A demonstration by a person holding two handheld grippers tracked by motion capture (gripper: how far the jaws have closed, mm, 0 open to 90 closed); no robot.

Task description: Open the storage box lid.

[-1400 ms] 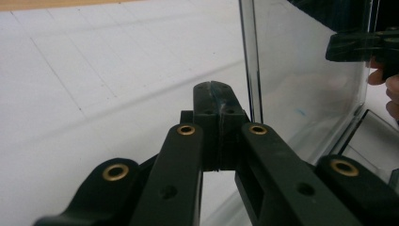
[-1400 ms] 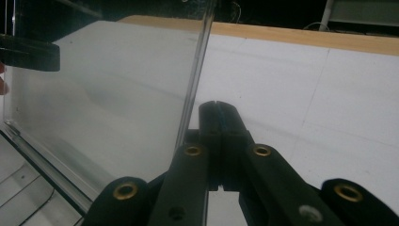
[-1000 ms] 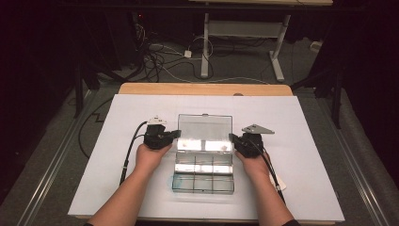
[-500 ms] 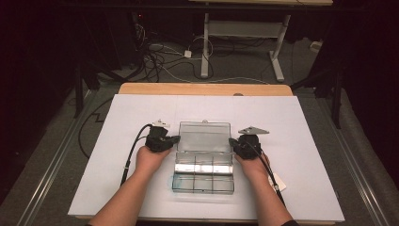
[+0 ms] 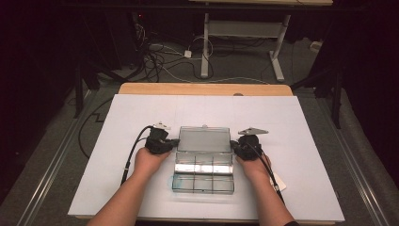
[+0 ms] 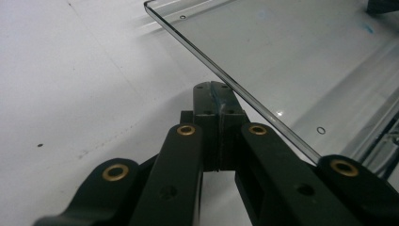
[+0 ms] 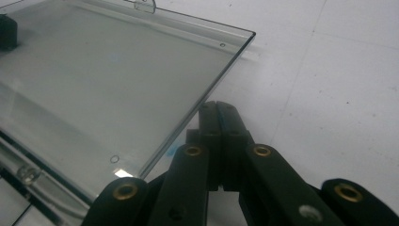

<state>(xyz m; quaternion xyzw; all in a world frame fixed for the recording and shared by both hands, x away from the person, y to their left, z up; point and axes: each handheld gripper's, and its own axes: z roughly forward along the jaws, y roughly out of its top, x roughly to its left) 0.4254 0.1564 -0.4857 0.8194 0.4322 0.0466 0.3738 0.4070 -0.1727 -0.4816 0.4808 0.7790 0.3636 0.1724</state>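
A clear plastic compartment box (image 5: 203, 181) sits on the white table top, its lid (image 5: 203, 139) swung open and leaning away from me. My left gripper (image 5: 175, 141) touches the lid's left edge and my right gripper (image 5: 234, 146) its right edge. In the left gripper view the jaws (image 6: 217, 94) are pressed together, with the lid (image 6: 291, 52) edge crossing just above their tips. In the right gripper view the jaws (image 7: 216, 110) are likewise together, tucked beside and under the lid (image 7: 108, 80) edge. Nothing is clamped between either pair.
The white sheet (image 5: 141, 108) covers the table, with a wooden edge (image 5: 202, 88) at the far side. A small white slip (image 5: 280, 181) lies by my right wrist. Cables and desk legs (image 5: 205, 52) occupy the floor beyond.
In the high view the lid's far edge has drawn closer to the hinge line, so the lid looks shorter. Both hands have shifted only slightly.
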